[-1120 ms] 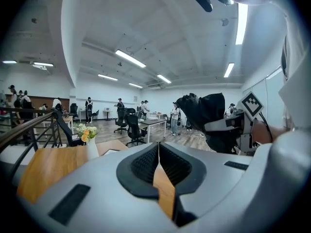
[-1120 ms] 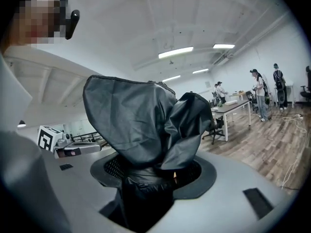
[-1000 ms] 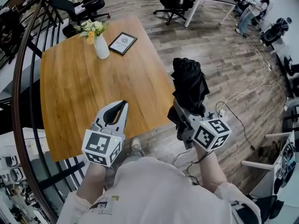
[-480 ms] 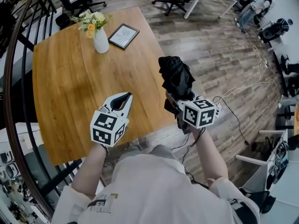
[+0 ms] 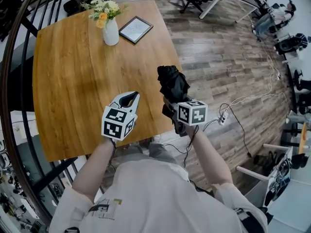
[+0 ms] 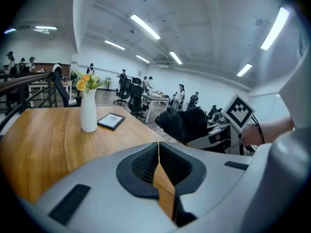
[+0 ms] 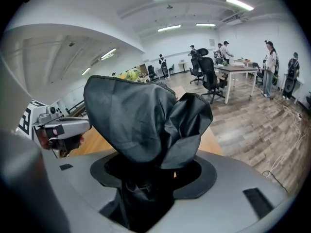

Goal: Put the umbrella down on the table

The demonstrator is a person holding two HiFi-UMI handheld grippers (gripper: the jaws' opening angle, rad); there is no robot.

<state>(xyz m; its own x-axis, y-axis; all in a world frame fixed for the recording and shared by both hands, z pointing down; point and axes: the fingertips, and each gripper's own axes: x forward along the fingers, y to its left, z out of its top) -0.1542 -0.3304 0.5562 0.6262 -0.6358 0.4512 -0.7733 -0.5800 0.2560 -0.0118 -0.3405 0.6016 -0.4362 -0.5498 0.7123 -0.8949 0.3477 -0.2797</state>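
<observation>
While the folded black umbrella (image 5: 171, 81) is not yet on the desk (image 5: 73, 76), the right hand-held gripper (image 5: 170, 102) carries it by its lower end. Its jaws are closed on the bunched fabric, so the bundle stands roughly upright above them. Seen from the head view, the umbrella hangs about the desk's near right edge, partly over the wooden floor (image 5: 228, 57). A grip this low probably frees the upper part to be tipped forward and laid flat. The left hand-held gripper (image 5: 131, 97) has its jaws pressed together with nothing between them. It hovers over the near part of the desk just beside the right one and appears idle, since one grip is enough to carry the load. A white vase of flowers (image 5: 111, 30) and a framed card (image 5: 136, 29) stand at the far end, well apart from both tools, so the broad bare middle is the likely landing area. The step in hand is judged to be the carry inward over the wood. Releasing this close to the edge could let the bundle roll off, and loose canopy folds may catch on the pads.
</observation>
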